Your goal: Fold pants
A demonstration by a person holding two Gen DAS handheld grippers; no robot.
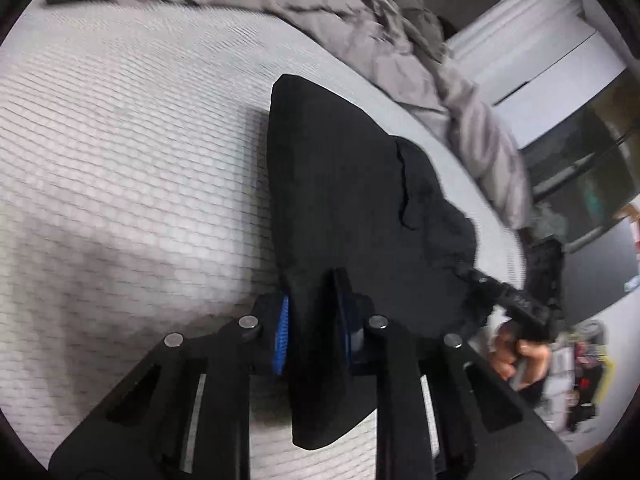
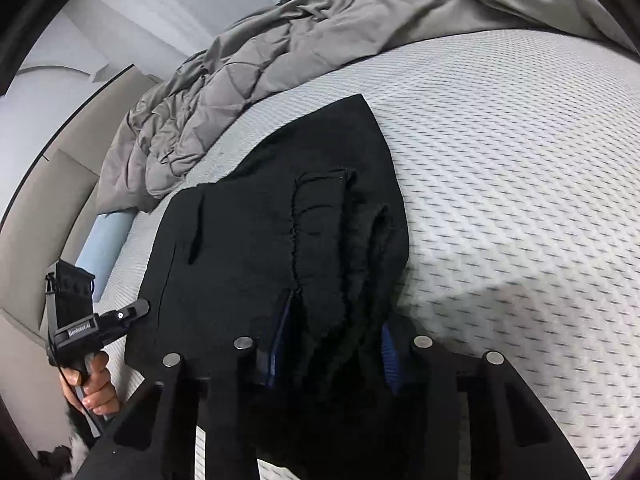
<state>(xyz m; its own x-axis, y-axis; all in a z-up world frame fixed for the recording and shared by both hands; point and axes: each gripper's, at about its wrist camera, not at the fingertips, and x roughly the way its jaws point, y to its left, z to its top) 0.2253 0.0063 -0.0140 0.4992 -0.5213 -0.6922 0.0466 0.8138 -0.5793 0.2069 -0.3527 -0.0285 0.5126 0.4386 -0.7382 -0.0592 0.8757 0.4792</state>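
Between both grippers' nearly closed jaws, left gripper and right gripper apparently pinch black pants.

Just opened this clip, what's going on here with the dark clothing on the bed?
A person is folding black pants on a bed with a white textured mattress cover, using a hand-held gripper in each hand. The left hand-held gripper is clamped on one edge of the pants, and the right hand-held gripper is clamped on a bunched edge. The pants are already doubled into a compact shape, with the held edges raised. A rumpled gray comforter lies farther back.
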